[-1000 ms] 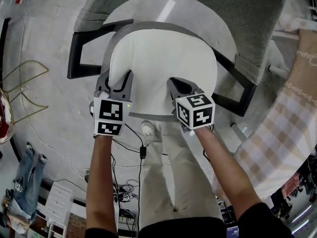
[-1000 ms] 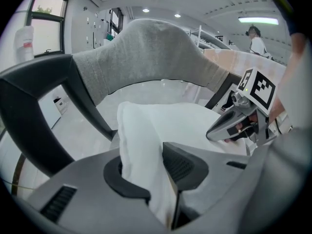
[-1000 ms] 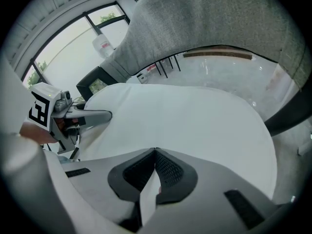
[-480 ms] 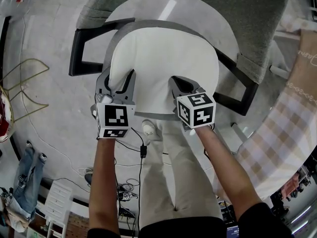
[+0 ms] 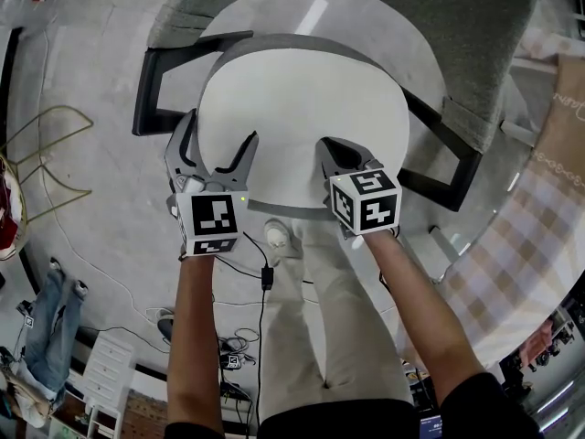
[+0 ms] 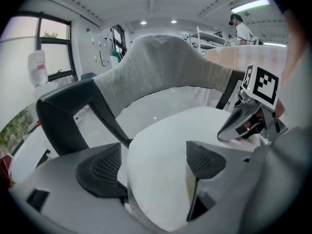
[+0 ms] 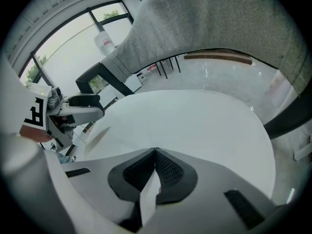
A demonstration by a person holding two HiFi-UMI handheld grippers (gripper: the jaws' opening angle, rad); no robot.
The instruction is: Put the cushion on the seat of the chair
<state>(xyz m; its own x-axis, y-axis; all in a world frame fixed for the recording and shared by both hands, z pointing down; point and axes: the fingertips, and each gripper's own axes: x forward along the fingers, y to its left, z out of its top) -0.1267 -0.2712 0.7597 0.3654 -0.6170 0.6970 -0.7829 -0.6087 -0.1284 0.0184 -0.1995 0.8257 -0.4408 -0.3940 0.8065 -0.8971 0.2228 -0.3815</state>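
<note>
The pale floor (image 5: 82,80) carries a chair (image 5: 475,53) with a grey padded back and dark armrests (image 5: 151,90). The white cushion (image 5: 302,108) lies flat on the seat, filling it between the two armrests. A checked cloth (image 5: 539,227) hangs close by the chair's right side. The person's legs (image 5: 320,318) stand at the seat's front edge, with black cables (image 5: 263,277) trailing on the floor beside them and a thin gold wire frame (image 5: 46,144) further left.

The left tool (image 5: 218,144) has just been opening. Its jaws stand wide, straddling the cushion's near left edge without pressing it, the outer jaw just beside the left armrest's front end. The right tool (image 5: 340,154) is closed, pinching a fold of the cushion's near edge.
</note>
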